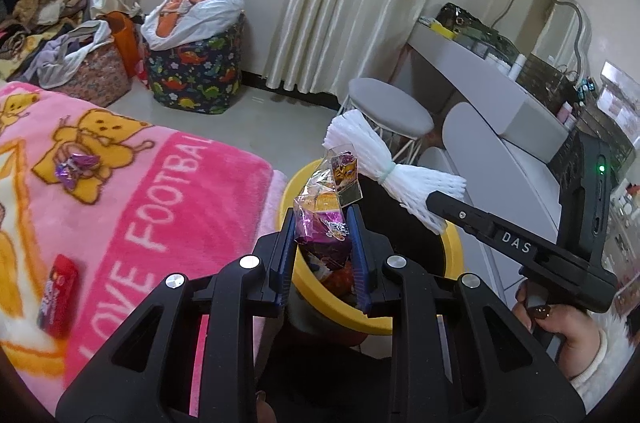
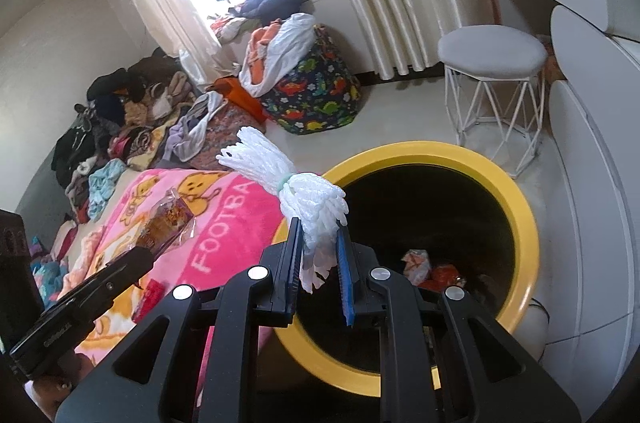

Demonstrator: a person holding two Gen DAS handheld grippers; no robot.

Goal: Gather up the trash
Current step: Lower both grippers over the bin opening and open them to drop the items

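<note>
My left gripper point(image 1: 322, 223) is shut on a crinkled snack wrapper point(image 1: 328, 207), clear plastic with purple and orange print, held over the near rim of the yellow trash bin point(image 1: 300, 275). My right gripper point(image 2: 318, 235) is shut on a white foam net bundle point(image 2: 296, 187) tied with a green band, held over the left rim of the bin point(image 2: 524, 223). The bundle also shows in the left wrist view point(image 1: 384, 167). Several wrappers point(image 2: 428, 267) lie inside the bin. A purple candy wrapper point(image 1: 74, 167) and a red packet point(image 1: 58, 299) lie on the pink blanket point(image 1: 160, 191).
The bin stands on the floor between the bed with the pink blanket and a white vanity point(image 1: 500, 111). A grey stool point(image 2: 492, 55) stands beyond the bin. A dinosaur-print bag point(image 1: 196, 71) and clothes piles point(image 2: 120, 119) sit near the curtains.
</note>
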